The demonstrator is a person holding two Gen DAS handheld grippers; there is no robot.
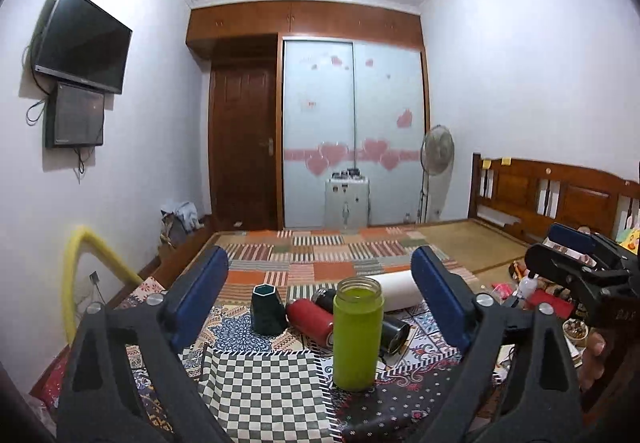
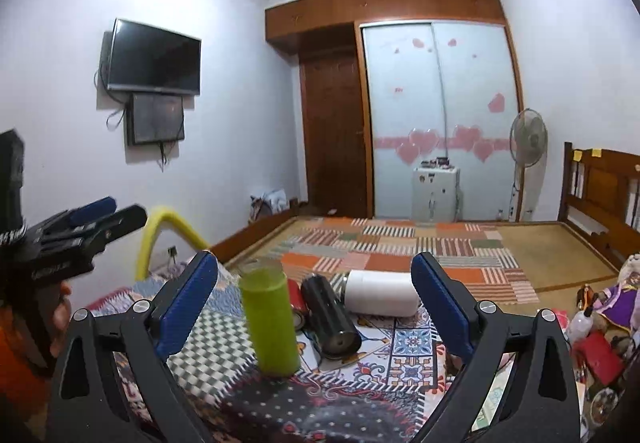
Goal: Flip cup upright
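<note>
A green cup [image 1: 357, 333] stands upright on the patchwork cloth, mouth up; it also shows in the right wrist view [image 2: 269, 319]. Behind it lie a red cup [image 1: 311, 322], a black cup [image 1: 394, 335] and a white cup [image 1: 396, 290] on their sides. A dark green hexagonal cup [image 1: 269, 309] stands upright to the left. My left gripper [image 1: 320, 299] is open and empty, with the green cup between its fingers but apart from them. My right gripper [image 2: 316, 301] is open and empty, just short of the cups. In the right wrist view the red cup [image 2: 295, 299], black cup [image 2: 330, 319] and white cup [image 2: 380, 293] lie flat.
The cups rest on a bed covered with a patchwork cloth [image 1: 260, 383]. A yellow curved tube [image 1: 80, 275] rises at the left edge. Toys and a red box [image 2: 600, 355] crowd the right side. A wooden headboard [image 1: 552, 195] stands at right.
</note>
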